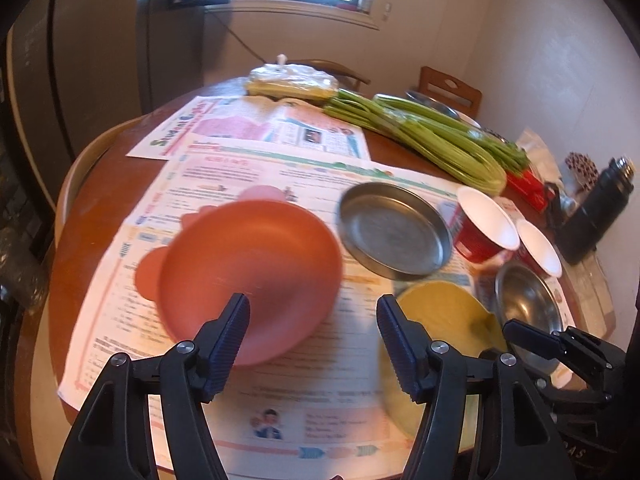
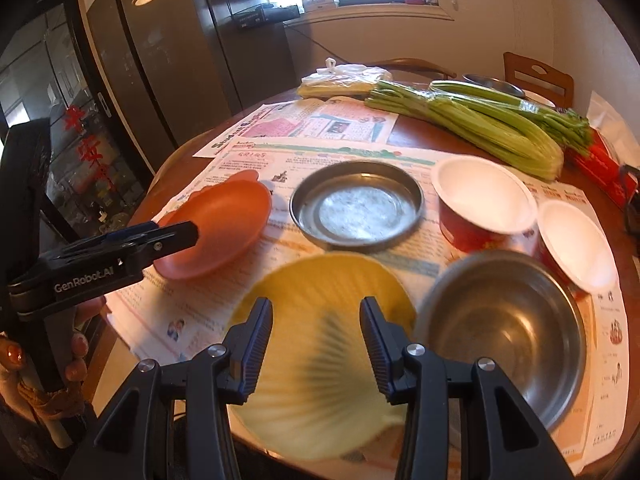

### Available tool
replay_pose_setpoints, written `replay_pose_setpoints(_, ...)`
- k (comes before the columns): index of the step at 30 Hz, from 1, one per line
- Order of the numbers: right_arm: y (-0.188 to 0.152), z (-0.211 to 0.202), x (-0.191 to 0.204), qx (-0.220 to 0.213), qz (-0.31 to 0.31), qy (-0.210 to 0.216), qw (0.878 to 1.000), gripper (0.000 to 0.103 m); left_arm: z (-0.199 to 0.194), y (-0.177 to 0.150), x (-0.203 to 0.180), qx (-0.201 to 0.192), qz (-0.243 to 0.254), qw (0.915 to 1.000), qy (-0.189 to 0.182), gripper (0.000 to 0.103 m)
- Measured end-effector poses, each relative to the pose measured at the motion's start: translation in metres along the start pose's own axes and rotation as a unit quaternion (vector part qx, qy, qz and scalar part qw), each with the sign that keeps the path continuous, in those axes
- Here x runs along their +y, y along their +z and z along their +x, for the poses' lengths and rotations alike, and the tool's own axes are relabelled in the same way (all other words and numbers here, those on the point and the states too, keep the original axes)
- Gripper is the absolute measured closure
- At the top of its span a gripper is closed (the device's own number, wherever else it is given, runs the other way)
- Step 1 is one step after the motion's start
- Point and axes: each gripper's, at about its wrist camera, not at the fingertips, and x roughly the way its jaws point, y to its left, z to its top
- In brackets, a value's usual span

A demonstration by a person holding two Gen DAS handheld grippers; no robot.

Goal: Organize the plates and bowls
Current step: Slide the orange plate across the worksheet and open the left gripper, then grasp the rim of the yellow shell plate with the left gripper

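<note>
An orange bowl (image 1: pixel 248 264) (image 2: pixel 224 220) sits on a pink eared plate (image 1: pixel 150 276) at the left of the newspaper. My left gripper (image 1: pixel 313 302) (image 2: pixel 192 232) hovers over the bowl's near rim, open, nothing between its fingers. A shallow steel plate (image 1: pixel 394 232) (image 2: pixel 356 208) lies in the middle. A yellow ribbed plate (image 1: pixel 444 320) (image 2: pixel 320 276) lies under my right gripper (image 2: pixel 316 304) (image 1: pixel 516 328), whose jaws stand apart and empty. A steel bowl (image 1: pixel 528 304) (image 2: pixel 504 312) sits to the right. Behind it stand two red bowls with white insides (image 2: pixel 484 196) (image 2: pixel 576 244).
Newspapers (image 1: pixel 248 168) cover the round wooden table (image 1: pixel 80 240). Celery stalks (image 1: pixel 432 136) (image 2: pixel 492 128) and a plastic bag (image 1: pixel 292 76) lie at the back. A black bottle (image 1: pixel 596 216) stands at the right edge. A chair (image 1: pixel 450 88) is behind the table. A hand (image 2: pixel 76 344) holds the left gripper.
</note>
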Motion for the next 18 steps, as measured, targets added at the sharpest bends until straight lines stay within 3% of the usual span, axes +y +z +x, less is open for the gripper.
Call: replay_pose_setpoints(18,-0.056,-0.022,-0.028,0.021,0.025,-0.007,0.999,0.057,0.025,-0.033,-0.04,0.046,0.036,0.9981,-0.02,0.035)
